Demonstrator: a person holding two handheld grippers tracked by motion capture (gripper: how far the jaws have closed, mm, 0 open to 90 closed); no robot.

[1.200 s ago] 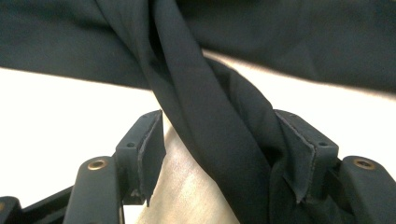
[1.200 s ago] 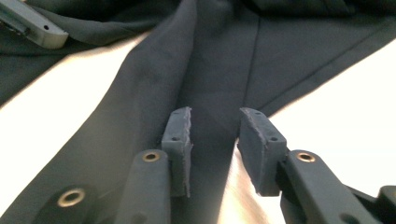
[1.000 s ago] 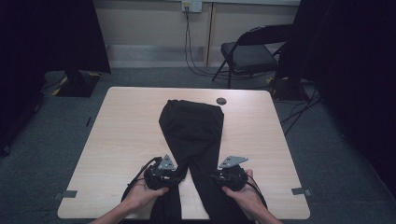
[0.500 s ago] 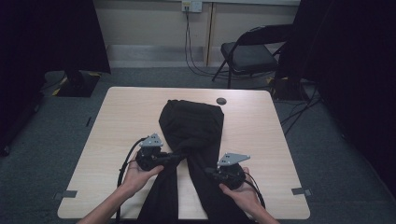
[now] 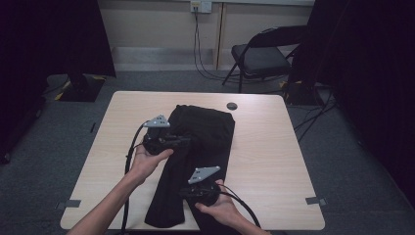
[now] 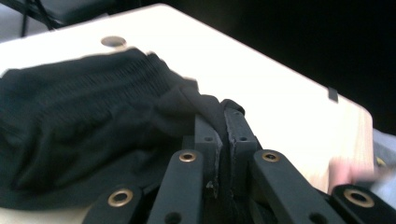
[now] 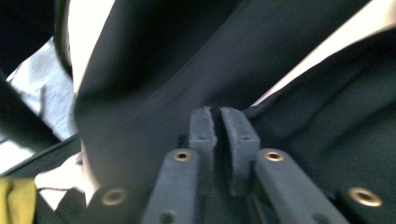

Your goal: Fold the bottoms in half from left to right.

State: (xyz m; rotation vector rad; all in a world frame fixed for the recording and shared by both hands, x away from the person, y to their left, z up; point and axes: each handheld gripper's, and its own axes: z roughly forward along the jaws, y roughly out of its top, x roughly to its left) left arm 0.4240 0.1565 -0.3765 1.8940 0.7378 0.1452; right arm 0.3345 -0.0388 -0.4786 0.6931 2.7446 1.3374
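A: Where is the black fabric pair of trousers (image 5: 198,161)?

B: It lies along the middle of the pale wooden table (image 5: 274,161), waistband at the far end near a small round dark disc (image 5: 232,105), legs running to the near edge.

A: And the left gripper (image 5: 182,141)?

B: It hovers over the garment's left side, toward the far end. In the left gripper view its jaws are pressed together, pinching a fold of the black cloth (image 6: 205,105).

A: The right gripper (image 5: 185,192)?

B: It sits low at the near end, on the right leg. The right gripper view shows its jaws nearly together with a narrow gap; they have just been opening slightly. Whether cloth remains pinched there cannot be told.
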